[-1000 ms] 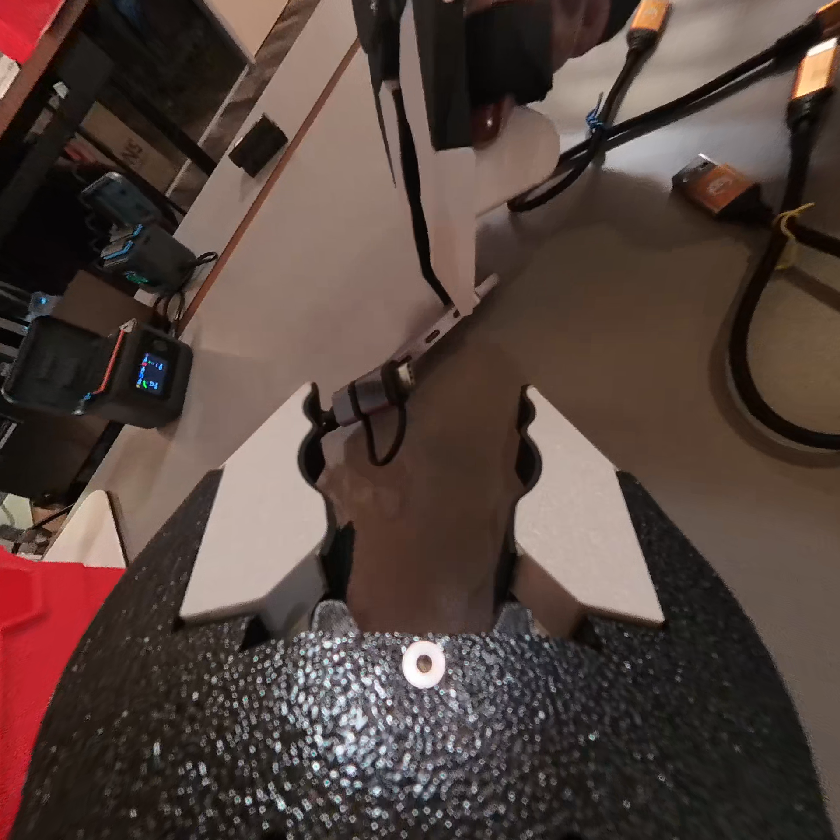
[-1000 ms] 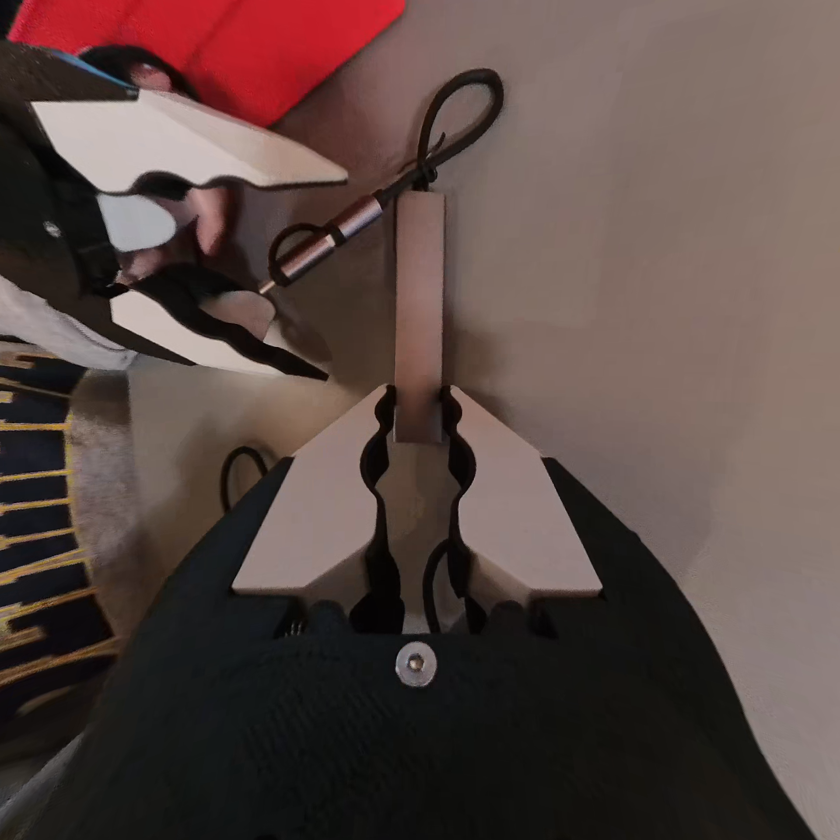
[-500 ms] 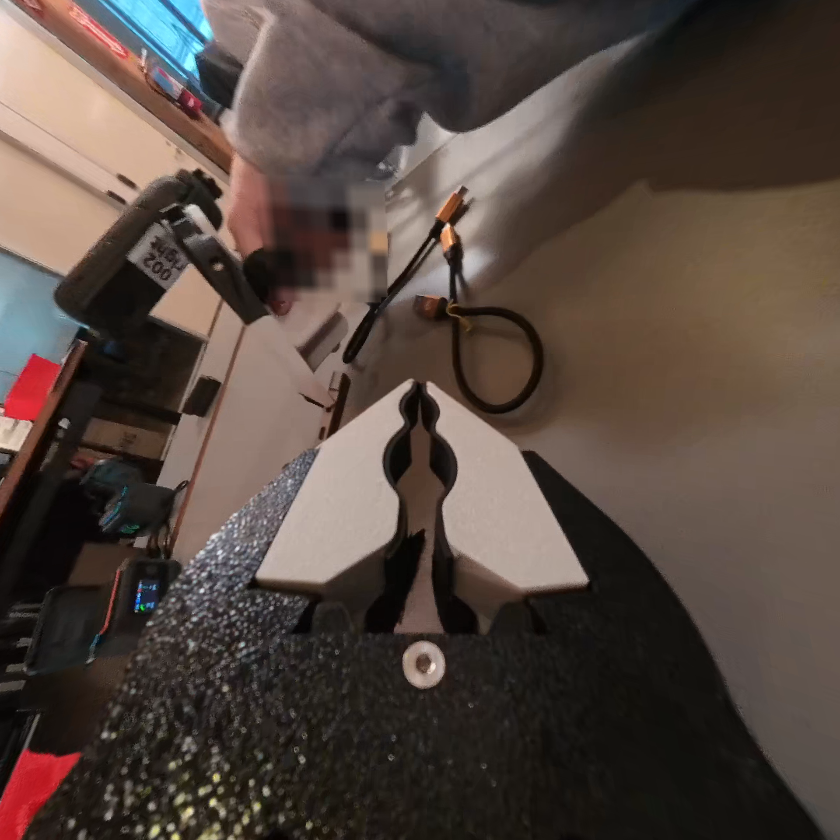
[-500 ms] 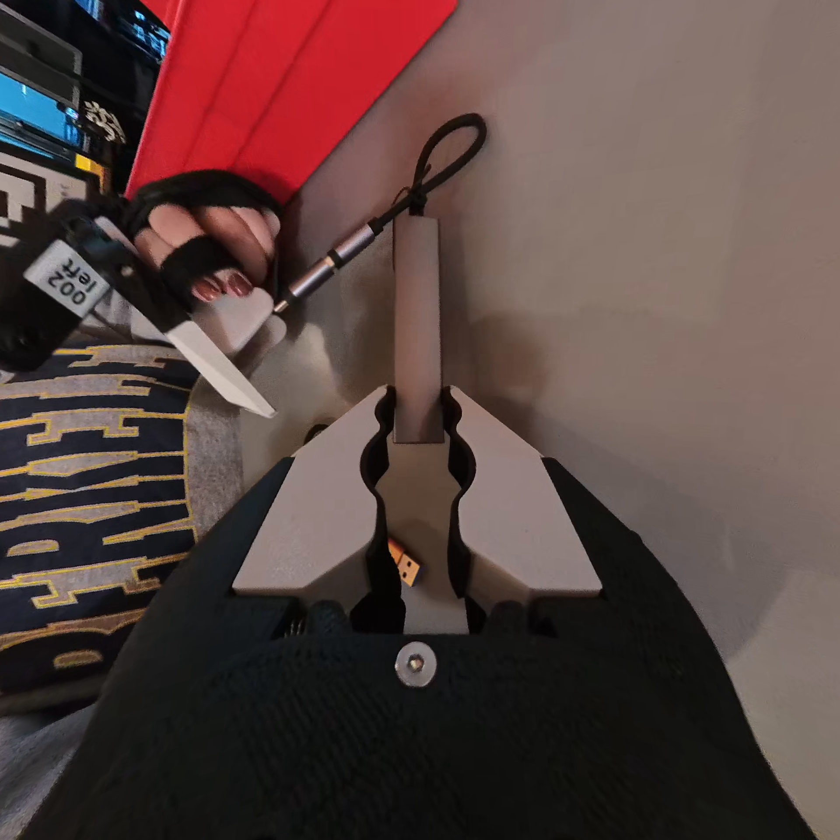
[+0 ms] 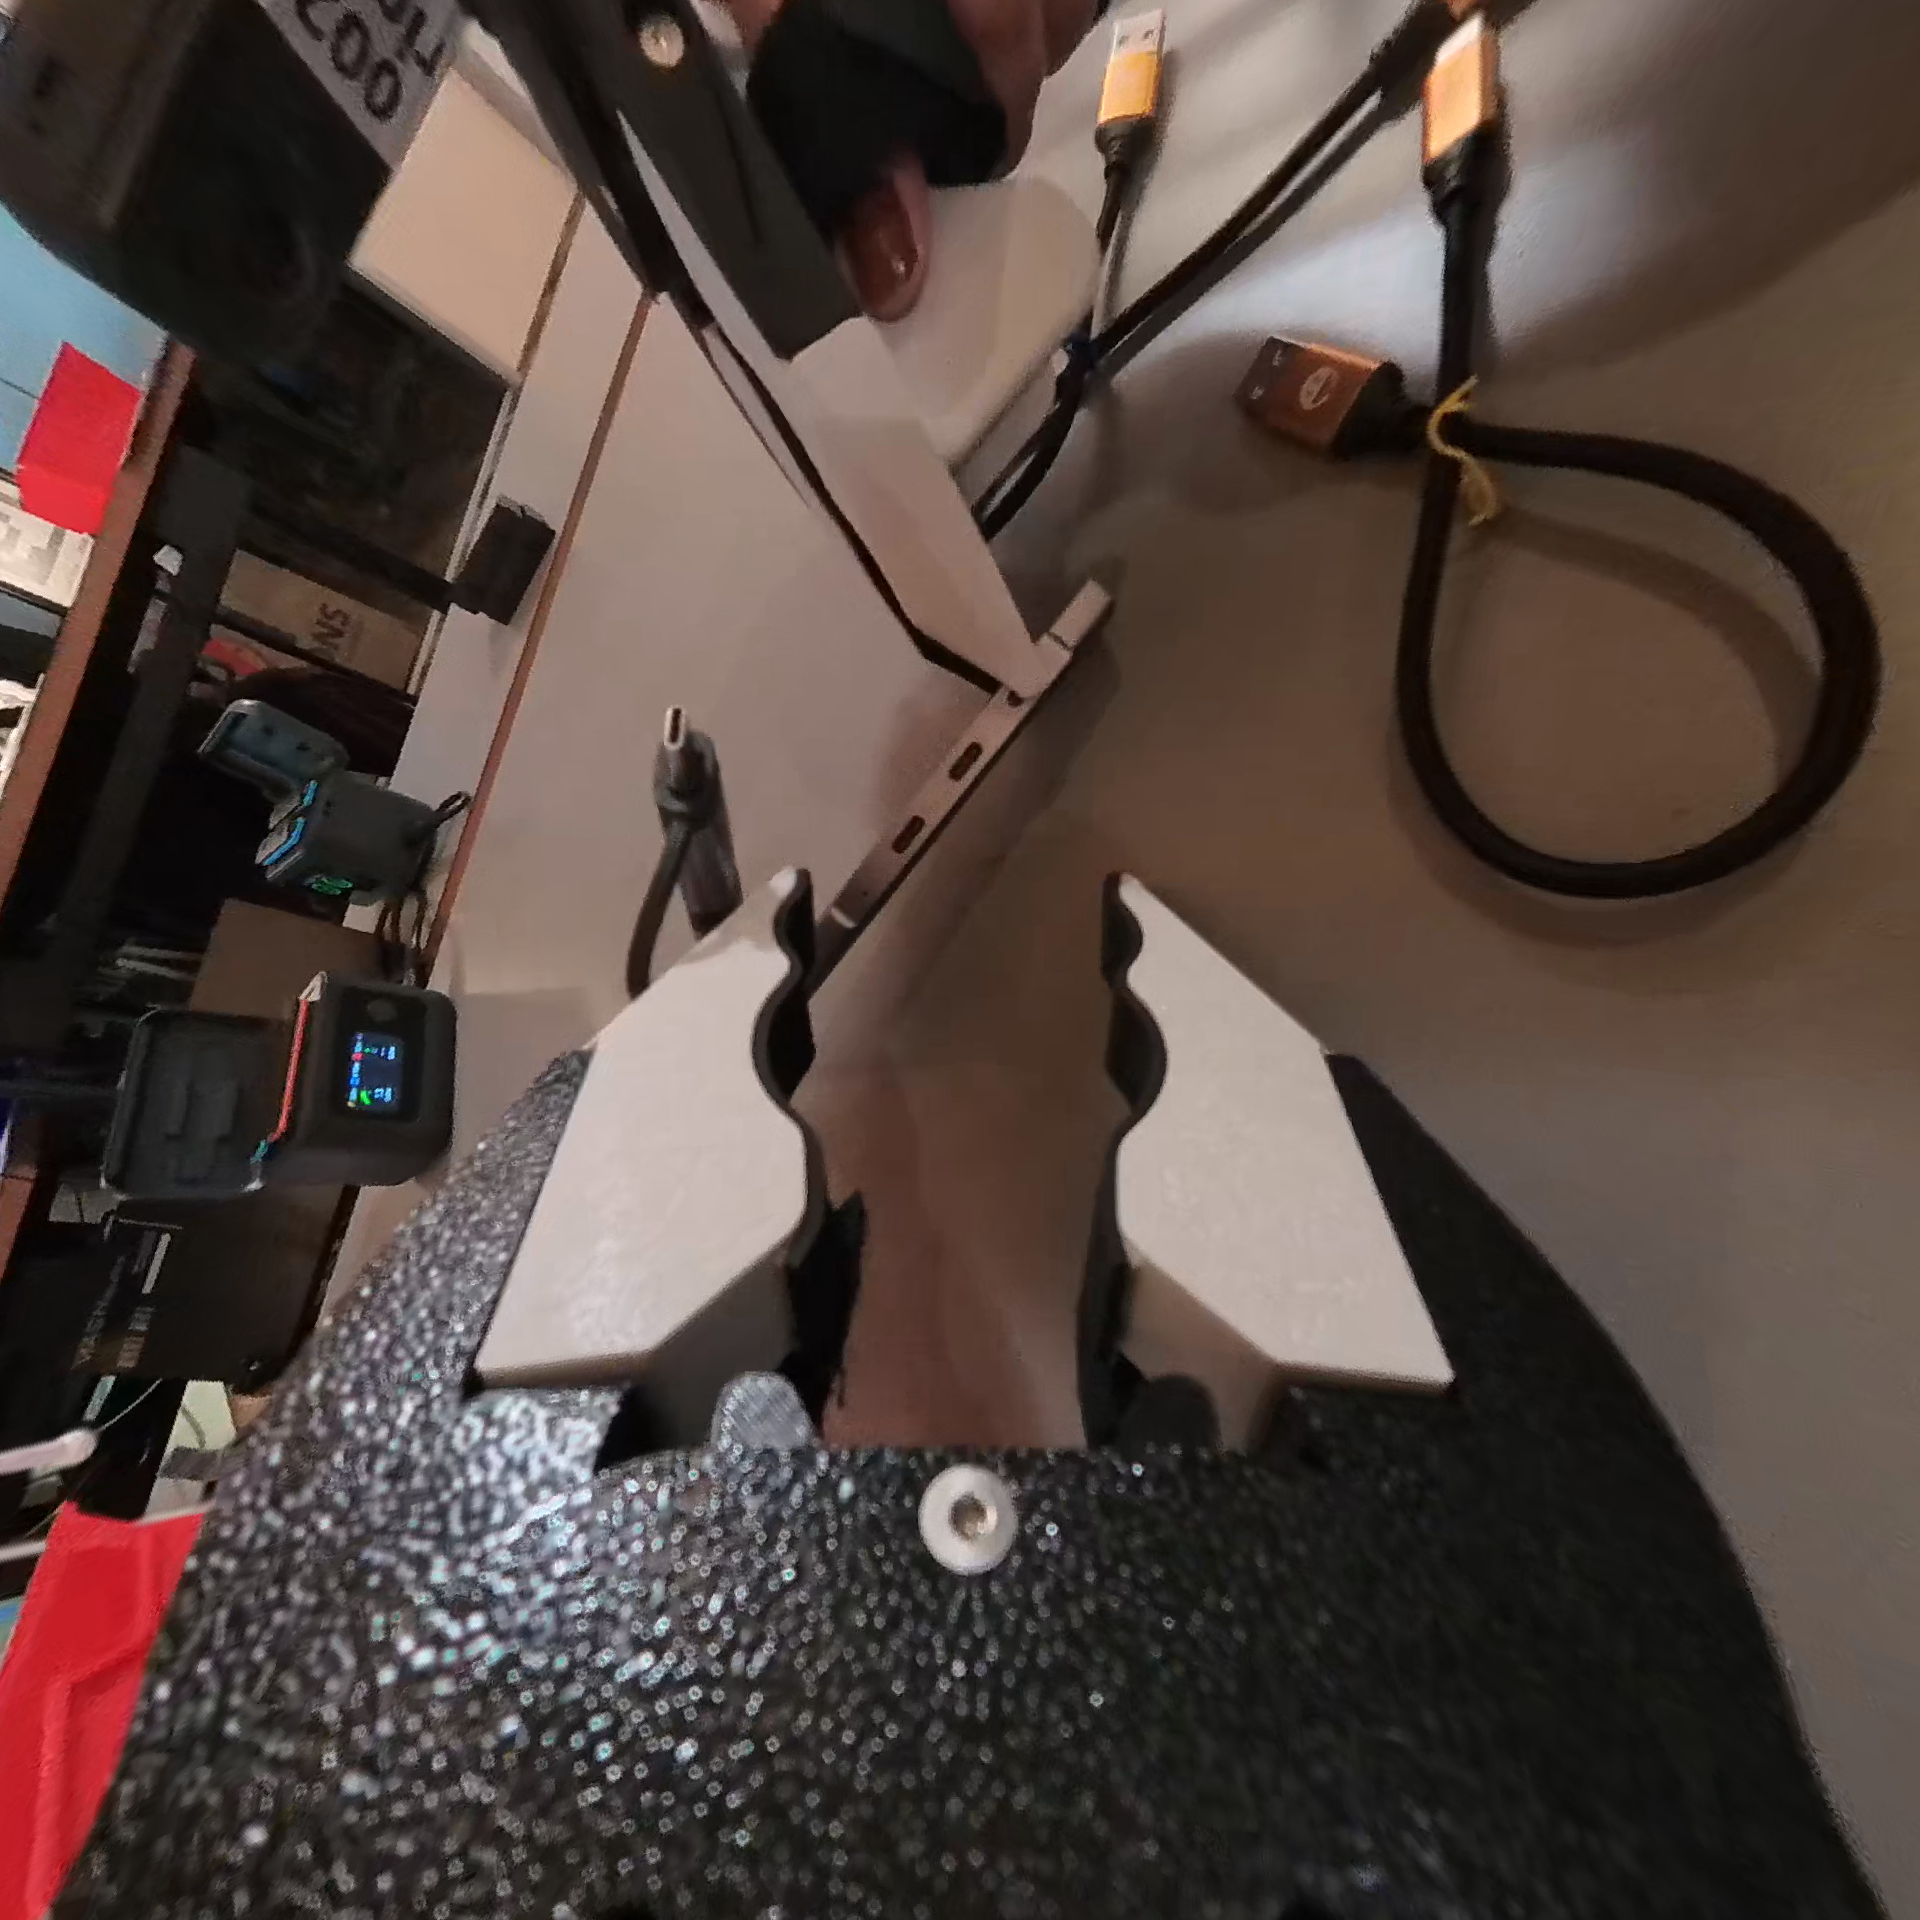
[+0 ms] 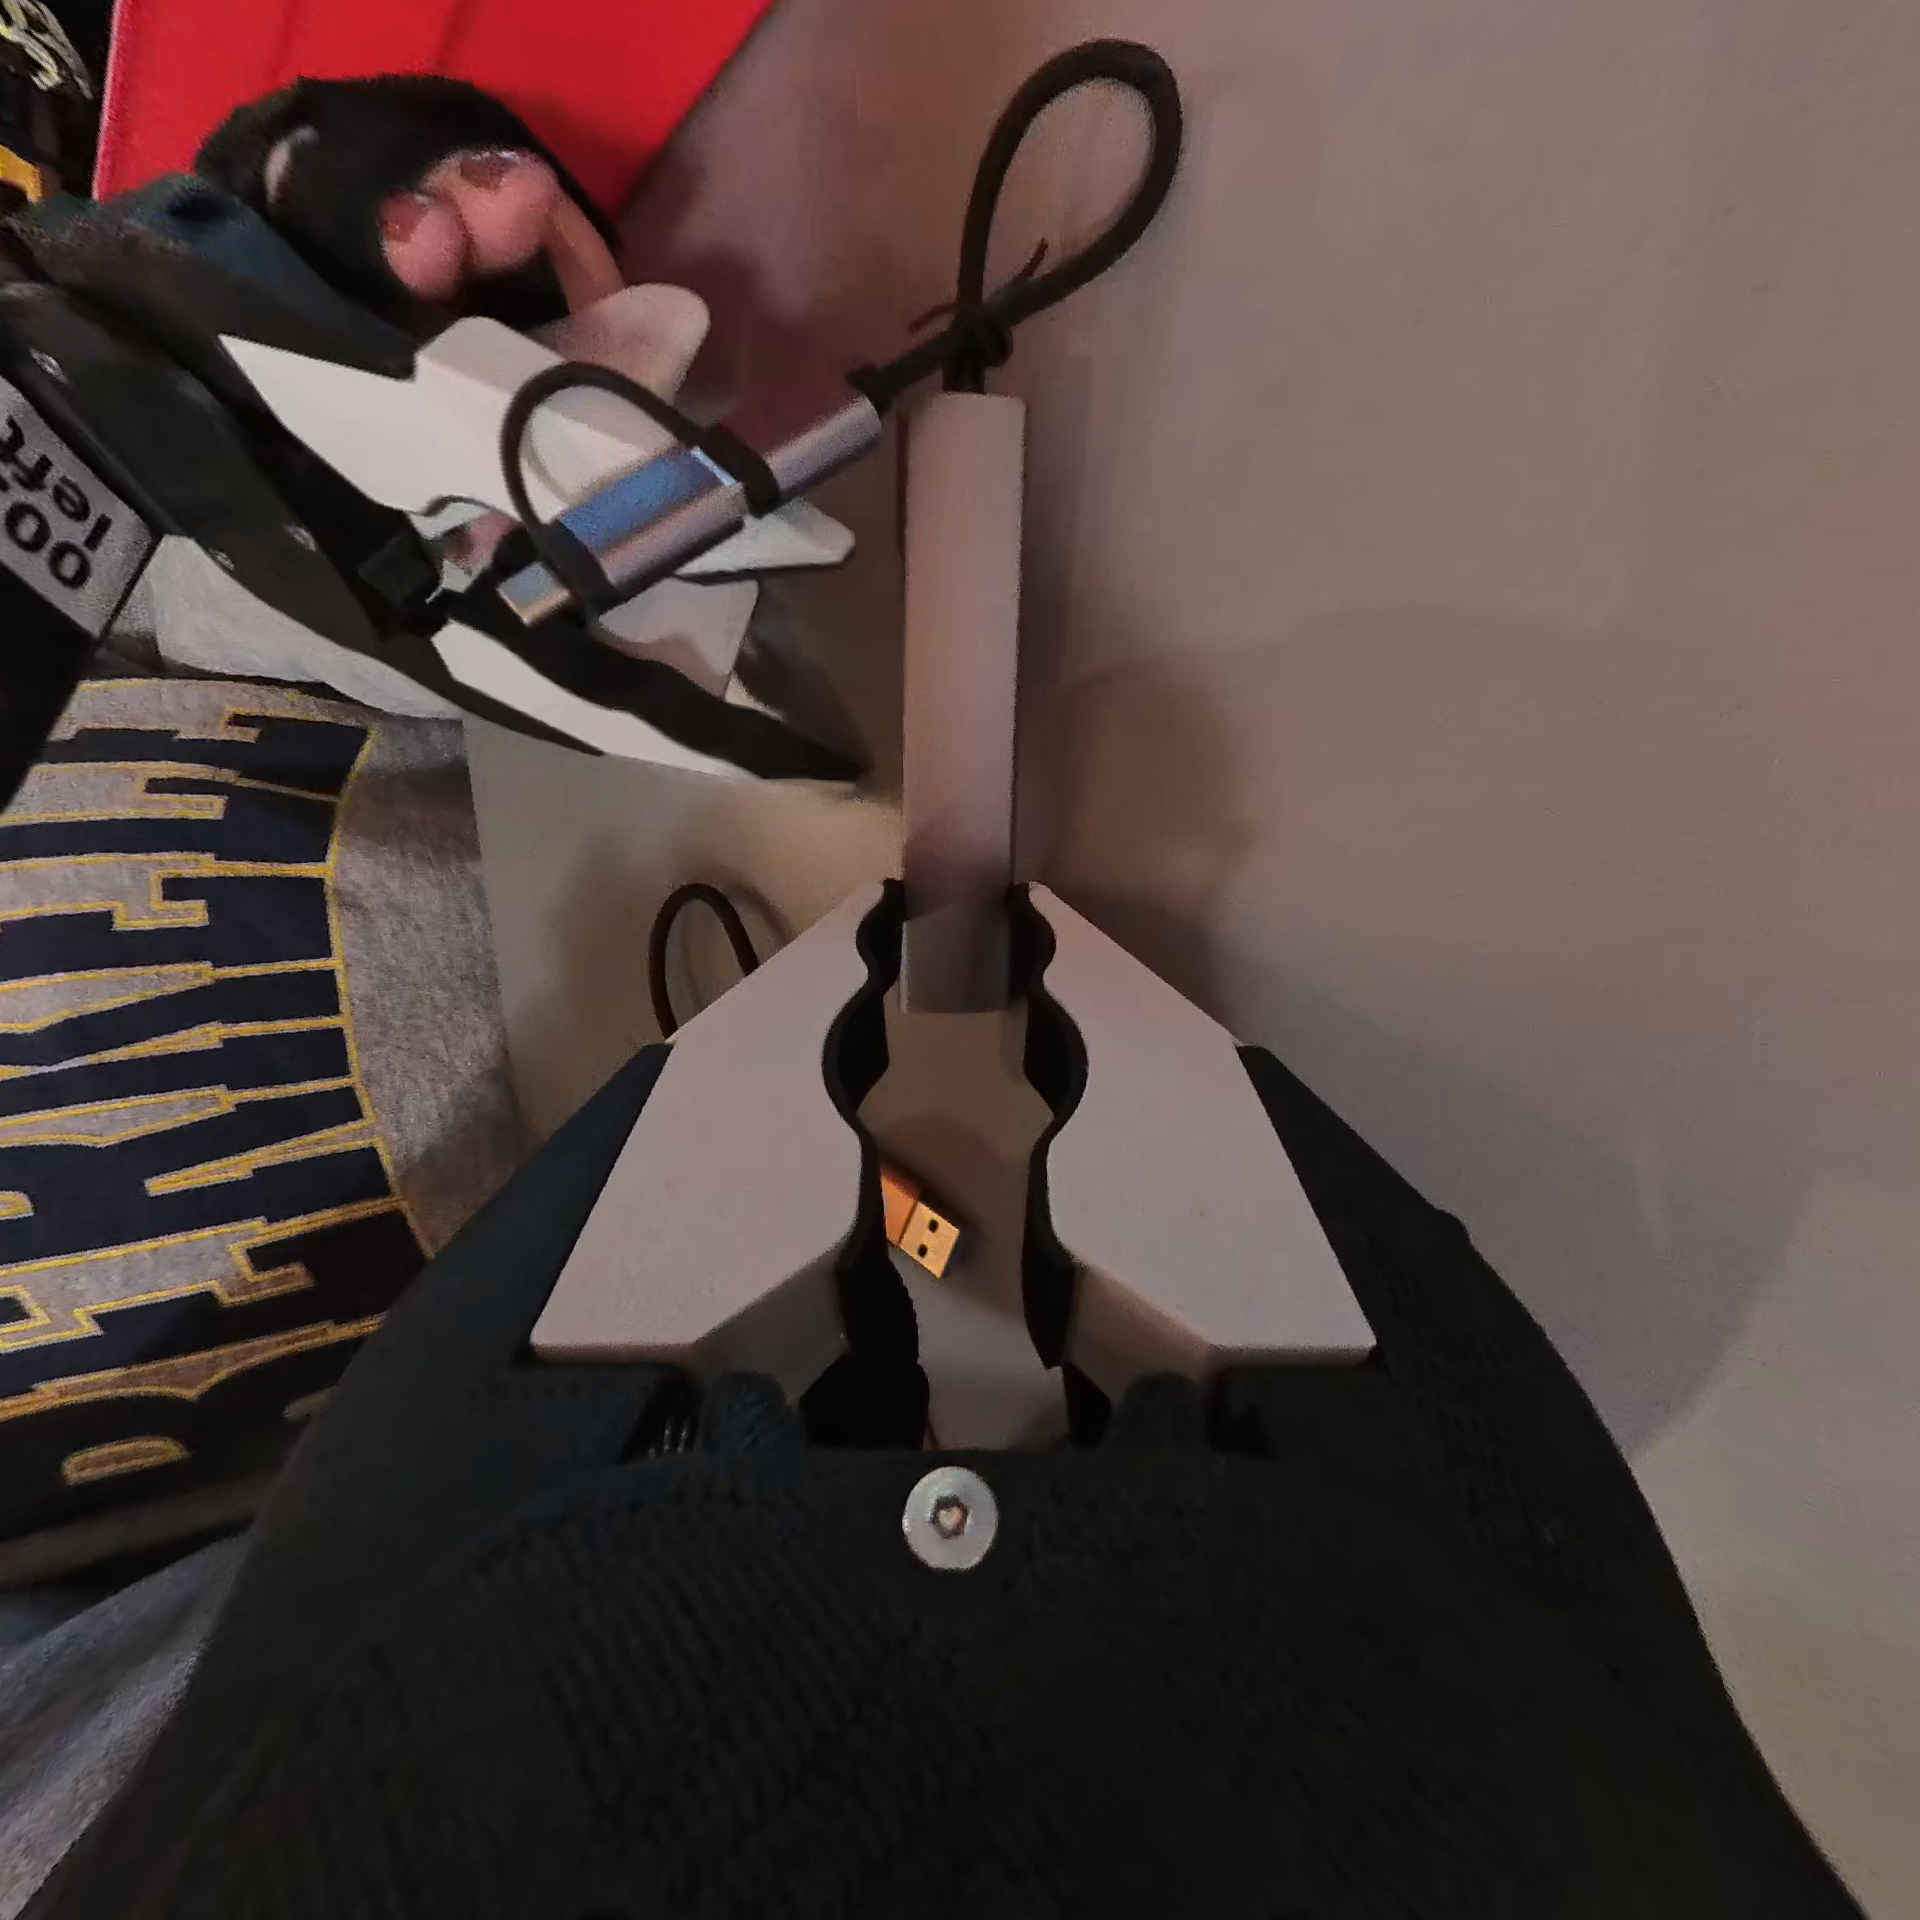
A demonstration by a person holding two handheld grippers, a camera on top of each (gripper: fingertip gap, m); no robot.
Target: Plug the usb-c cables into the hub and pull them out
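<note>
On a grey table [image 6: 1455, 623], the right gripper [image 6: 954, 914] clamps the near end of a slim grey USB hub [image 6: 961, 623]. The left gripper [image 5: 951, 894] hangs with jaws apart beside the hub's ports, the grey USB-C plug [image 5: 691, 790] unplugged by its left finger. Orange-tipped cables [image 5: 1455, 114] lie nearby.

One grey hub [image 6: 961, 665], one grey USB-C plug [image 5: 688, 790], three orange-ended connectors [image 5: 1460, 88] (cables tangled), two grippers [image 5: 956, 894].

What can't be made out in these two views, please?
Left wrist view: far end of the hub, behind the right gripper.
Left wrist view: cable of the grey plug, running behind the left gripper.
Right wrist view: cable of the orange plug, under the right gripper; hub ports face away.
</note>
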